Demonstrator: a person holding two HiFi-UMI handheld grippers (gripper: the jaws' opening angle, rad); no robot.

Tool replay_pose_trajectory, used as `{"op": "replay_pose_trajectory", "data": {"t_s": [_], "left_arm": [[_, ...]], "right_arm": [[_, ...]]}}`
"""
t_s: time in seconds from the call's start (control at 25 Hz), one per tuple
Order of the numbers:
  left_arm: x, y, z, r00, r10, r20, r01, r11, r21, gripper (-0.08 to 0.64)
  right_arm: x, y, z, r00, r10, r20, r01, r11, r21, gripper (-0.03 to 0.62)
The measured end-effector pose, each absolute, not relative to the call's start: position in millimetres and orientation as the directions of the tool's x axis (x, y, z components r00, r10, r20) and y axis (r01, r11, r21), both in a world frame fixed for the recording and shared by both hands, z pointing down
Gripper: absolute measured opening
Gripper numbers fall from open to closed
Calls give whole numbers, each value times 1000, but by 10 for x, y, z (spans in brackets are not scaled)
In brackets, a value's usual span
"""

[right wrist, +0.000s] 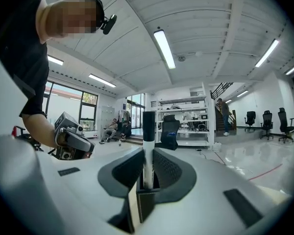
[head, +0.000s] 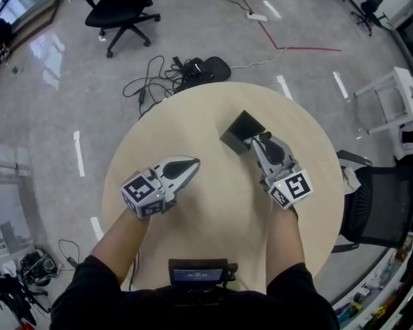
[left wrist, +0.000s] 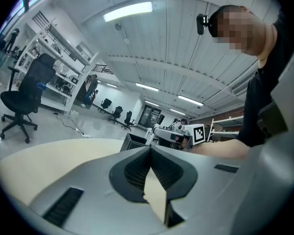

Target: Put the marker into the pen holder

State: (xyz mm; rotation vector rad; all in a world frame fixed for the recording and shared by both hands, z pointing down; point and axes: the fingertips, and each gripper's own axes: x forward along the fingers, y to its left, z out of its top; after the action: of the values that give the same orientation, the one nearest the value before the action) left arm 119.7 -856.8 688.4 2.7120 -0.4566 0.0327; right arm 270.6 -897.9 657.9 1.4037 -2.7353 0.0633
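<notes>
A black square pen holder (head: 239, 130) stands on the round beige table (head: 213, 218), right of its middle. My right gripper (head: 257, 141) points at the holder's near side and is shut on a white marker with a black cap (right wrist: 148, 141). The marker stands upright between the pads, its lower end at the dark mouth of the pen holder (right wrist: 146, 202). My left gripper (head: 193, 162) lies low over the table to the left, shut with nothing in it. The left gripper view shows the pen holder (left wrist: 132, 142) with the right gripper (left wrist: 179, 136) beside it.
A black office chair (head: 120, 9) and a tangle of cables (head: 168, 74) are on the floor beyond the table. Another dark chair (head: 378, 205) stands close to the table's right edge. A small device (head: 198, 272) sits at the person's chest.
</notes>
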Motion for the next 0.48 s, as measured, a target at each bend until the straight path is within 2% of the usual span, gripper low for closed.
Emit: {"op": "replay_pose_trajectory", "data": {"t_s": [0.48], "left_arm": [[1267,-8496,6923,955,-288,77,-295,-878,377,-3]], "right_arm": [[2600,-8938,6779,-610,-783,122,-790,613,-11,67]]}}
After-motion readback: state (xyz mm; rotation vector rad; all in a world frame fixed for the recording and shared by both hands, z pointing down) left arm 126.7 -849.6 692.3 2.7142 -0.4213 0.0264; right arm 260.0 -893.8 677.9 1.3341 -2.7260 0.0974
